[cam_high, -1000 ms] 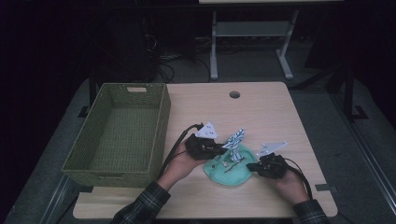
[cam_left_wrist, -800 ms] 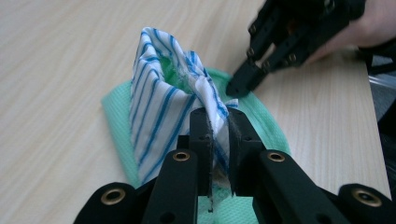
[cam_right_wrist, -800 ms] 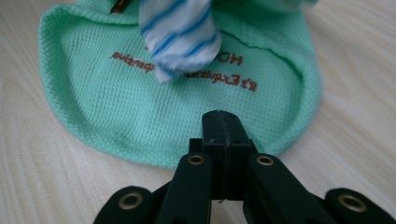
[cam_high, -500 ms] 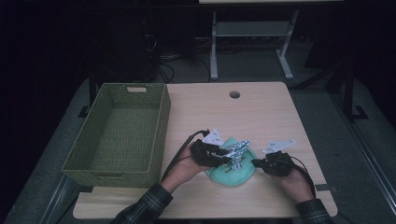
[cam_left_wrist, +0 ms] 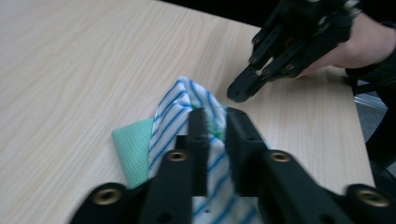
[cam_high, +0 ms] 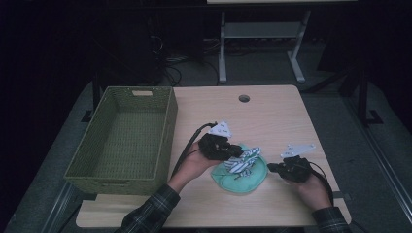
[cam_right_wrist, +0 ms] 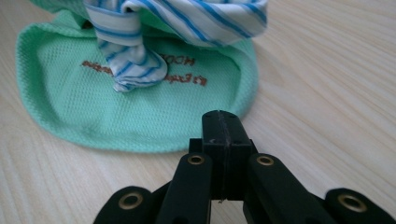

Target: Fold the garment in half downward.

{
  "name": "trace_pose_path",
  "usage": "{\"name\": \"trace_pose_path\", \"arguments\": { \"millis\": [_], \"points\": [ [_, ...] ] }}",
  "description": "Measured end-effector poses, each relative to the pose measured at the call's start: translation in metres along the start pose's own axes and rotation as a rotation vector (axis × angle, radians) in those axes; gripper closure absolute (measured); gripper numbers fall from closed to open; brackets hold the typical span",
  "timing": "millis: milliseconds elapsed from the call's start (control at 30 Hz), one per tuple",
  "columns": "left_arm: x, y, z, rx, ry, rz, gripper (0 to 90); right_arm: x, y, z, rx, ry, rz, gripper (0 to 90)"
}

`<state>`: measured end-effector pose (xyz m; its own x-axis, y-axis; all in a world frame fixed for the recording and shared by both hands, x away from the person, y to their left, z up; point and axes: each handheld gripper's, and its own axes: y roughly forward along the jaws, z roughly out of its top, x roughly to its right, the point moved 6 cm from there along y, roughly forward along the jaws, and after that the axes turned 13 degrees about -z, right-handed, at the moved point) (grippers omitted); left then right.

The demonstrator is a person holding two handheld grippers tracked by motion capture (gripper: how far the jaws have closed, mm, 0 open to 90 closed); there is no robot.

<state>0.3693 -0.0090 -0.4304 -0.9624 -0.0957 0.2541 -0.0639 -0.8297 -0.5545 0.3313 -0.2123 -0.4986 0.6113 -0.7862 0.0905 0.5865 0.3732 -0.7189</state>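
striped cloth [cam_left_wrist: 187, 100] pinched by left gripper [cam_left_wrist: 212, 123], just closing; right gripper [cam_right_wrist: 223, 128] clamped empty, low.

A light wooden counter [cam_high: 272, 121] carries a rectangular green woven basket [cam_high: 124, 138] along its left side, with nothing in it. Near the front edge lies a round mint-green mesh cloth [cam_high: 240, 177], and a blue-and-white striped cloth [cam_high: 243, 160] sits bunched on top of it. The left gripper [cam_high: 235, 151], black with a grey three-cornered plate, reaches onto the striped cloth, its jaws having just been closing on the fabric. The right gripper [cam_high: 271, 167] rests just beside the green cloth's right edge, jaws together. Plaid sleeves enter from below.
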Motion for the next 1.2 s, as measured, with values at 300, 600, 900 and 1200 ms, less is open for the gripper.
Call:
{"name": "trace_pose_path", "arguments": {
  "millis": [300,600,900,1200],
  "points": [
    [-0.01,0.029,-0.006,-0.048,-0.027,-0.026,89.2,0.013,-0.004,-0.004,0.008,0.031,-0.023,89.7],
    [-0.002,0.049,-0.015,-0.11,-0.014,-0.045,89.3,0.015,-0.005,-0.004,0.017,0.039,-0.026,89.6],
    [0.006,0.068,-0.027,-0.182,-0.003,-0.078,89.4,0.019,-0.006,-0.004,0.023,0.039,-0.035,89.6],
    [0.011,0.078,-0.031,-0.214,0.007,-0.065,89.3,0.018,-0.008,0.001,0.036,0.043,-0.031,89.6]
  ]
}}
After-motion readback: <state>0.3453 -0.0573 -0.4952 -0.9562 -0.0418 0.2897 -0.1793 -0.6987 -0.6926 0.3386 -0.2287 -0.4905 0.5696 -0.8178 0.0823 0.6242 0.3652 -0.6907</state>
